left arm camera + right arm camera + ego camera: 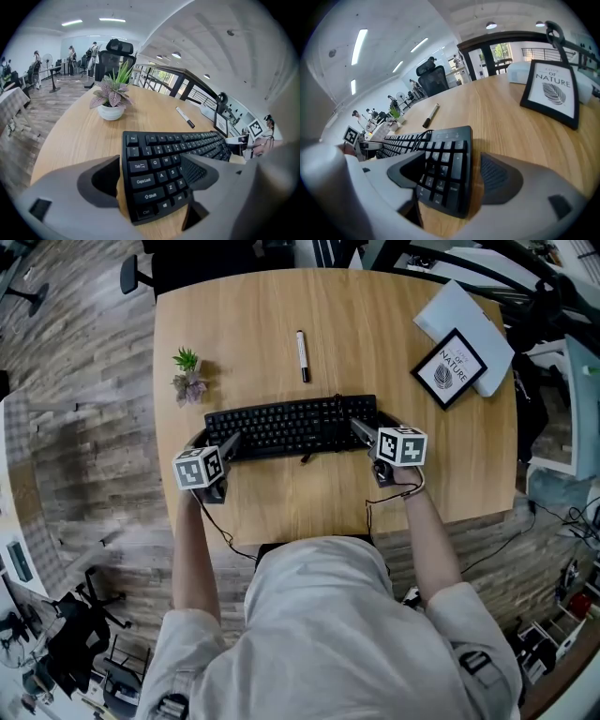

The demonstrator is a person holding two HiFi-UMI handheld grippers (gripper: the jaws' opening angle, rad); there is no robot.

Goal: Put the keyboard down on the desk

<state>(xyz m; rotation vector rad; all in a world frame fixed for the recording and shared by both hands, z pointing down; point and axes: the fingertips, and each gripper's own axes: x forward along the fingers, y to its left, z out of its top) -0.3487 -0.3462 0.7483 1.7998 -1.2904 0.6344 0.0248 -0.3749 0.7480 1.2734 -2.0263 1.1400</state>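
The black keyboard (291,426) lies flat on the wooden worktop (309,498), with a marker pen (302,355) at its 12 o'clock and a small potted plant (188,376) at its 10 o'clock. The left gripper (150,161) straddles its left end and the right gripper (453,159) its number-pad end. Both sets of fingers stand wide, with bare wood showing between each outer finger and the keyboard's edge

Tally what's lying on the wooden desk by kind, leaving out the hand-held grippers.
Keyboard: 1
Marker pen: 1
Potted plant: 1
Framed print: 1
White flat object: 1
Total: 5
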